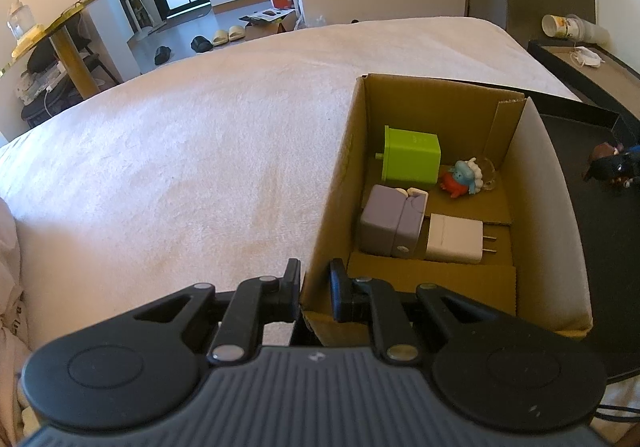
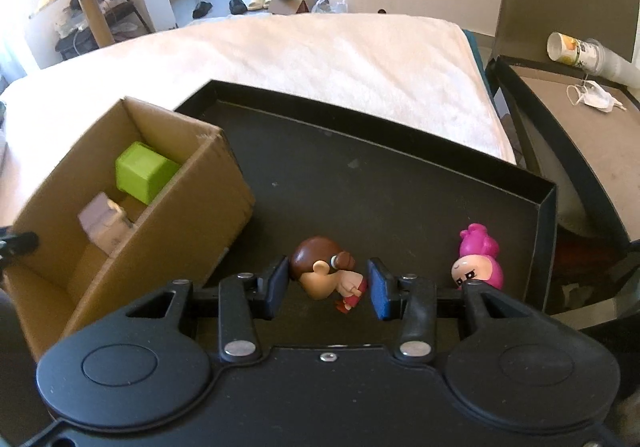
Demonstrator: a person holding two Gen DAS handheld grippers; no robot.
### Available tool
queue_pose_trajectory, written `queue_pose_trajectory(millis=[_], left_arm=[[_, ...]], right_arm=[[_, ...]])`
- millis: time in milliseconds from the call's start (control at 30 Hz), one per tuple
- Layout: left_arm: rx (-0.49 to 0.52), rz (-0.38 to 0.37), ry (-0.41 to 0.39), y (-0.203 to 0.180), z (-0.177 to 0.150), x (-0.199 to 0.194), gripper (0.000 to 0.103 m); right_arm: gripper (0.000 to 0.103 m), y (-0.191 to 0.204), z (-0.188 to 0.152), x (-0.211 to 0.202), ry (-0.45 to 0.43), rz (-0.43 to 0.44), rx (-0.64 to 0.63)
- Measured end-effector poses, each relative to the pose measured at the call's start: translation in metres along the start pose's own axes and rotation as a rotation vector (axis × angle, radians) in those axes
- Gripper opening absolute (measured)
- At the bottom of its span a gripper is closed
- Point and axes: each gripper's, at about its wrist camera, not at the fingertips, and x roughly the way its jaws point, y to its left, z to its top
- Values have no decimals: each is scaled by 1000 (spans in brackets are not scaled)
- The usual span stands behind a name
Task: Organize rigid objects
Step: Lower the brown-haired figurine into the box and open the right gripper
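Right gripper (image 2: 327, 289) clamped the brown-haired figurine (image 2: 326, 273) over the black tray (image 2: 400, 175), beside the pink figurine (image 2: 478, 263). Left gripper (image 1: 316, 289) pinched the near wall of the cardboard box (image 1: 440, 99), which held a green block (image 1: 412, 159).

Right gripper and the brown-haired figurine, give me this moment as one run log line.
right gripper: shut on brown-haired figurine | place: over black tray | left gripper: clamps cardboard box wall
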Motion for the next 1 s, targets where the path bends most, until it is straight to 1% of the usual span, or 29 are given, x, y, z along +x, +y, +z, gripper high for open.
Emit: queue_pose_trajectory(millis=[333, 1000], left_arm=[[-35, -35, -2, 7, -1, 0, 12], [-64, -76, -16, 14, -2, -2, 11]], right_arm=[[42, 27, 16, -26, -37, 28, -36], [42, 80, 39, -41, -68, 64, -95]])
